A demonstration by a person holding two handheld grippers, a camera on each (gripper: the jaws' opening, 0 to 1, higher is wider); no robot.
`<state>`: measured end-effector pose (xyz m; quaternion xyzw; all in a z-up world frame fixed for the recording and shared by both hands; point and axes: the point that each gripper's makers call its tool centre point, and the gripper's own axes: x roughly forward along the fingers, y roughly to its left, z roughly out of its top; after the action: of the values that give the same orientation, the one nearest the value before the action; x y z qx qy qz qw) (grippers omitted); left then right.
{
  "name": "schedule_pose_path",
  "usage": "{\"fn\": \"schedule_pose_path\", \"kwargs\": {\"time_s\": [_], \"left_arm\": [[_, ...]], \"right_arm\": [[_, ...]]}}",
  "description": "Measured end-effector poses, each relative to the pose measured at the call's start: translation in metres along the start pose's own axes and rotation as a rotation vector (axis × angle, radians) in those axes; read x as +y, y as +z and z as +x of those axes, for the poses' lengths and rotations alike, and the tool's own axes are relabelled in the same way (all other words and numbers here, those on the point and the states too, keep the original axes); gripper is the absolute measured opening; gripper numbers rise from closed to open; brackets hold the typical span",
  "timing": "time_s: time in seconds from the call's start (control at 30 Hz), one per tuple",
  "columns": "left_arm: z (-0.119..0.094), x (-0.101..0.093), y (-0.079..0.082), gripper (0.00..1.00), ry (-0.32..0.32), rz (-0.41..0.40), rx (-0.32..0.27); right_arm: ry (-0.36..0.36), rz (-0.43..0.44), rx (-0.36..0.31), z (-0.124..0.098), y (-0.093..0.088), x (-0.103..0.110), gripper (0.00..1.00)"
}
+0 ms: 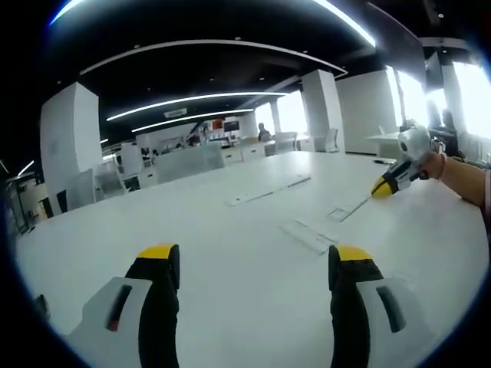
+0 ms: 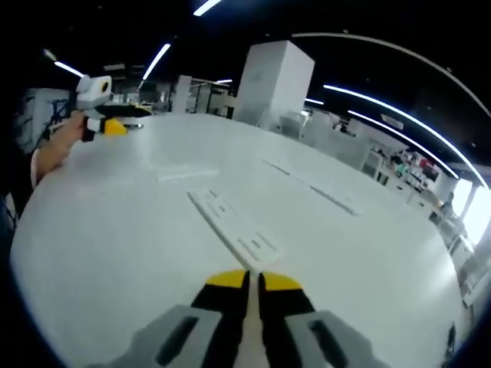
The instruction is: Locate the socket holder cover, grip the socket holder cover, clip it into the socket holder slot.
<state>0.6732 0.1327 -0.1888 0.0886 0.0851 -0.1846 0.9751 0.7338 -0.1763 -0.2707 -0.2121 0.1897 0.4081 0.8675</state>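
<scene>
The left claw [image 1: 255, 264] is hanging over the desk [image 1: 230, 253] with its two yellow-tipped jaws spread wide apart, gripping nothing. The right claw [image 2: 254, 280] is pinched tight, jaws touching, and nothing seems to be sitting between them.

Just past the right claw's tips, a long flat white strip [image 2: 232, 227] is lying on the desk. I am guessing this is the cover, or the holder it clips into, but I cannot tell which. In the left gripper view, the same kind of flat white piece [image 1: 308, 234] is resting a little ahead of the right jaw. More white strips [image 1: 268, 190] are lying farther away.

The other hand's claw [image 1: 397, 175] is showing at the far right of the left gripper view, near the desk.

So the job is looking barely begun: nothing is being gripped and nothing is being clipped in. Finding, grabbing and snapping the cover in are all left.

The desk is big and flat, with lots of open room around the strips. Its edges are far off.
</scene>
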Motion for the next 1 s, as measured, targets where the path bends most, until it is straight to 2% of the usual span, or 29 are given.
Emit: {"fn": "schedule_pose_path", "kwargs": {"time_s": [1.0], "left_arm": [[0.0,0.0003,-0.0011,0.78,0.0,0.0,0.002]], "right_arm": [[-0.016,-0.04,-0.013,0.0025,0.0033,0.0021,0.07]]}}
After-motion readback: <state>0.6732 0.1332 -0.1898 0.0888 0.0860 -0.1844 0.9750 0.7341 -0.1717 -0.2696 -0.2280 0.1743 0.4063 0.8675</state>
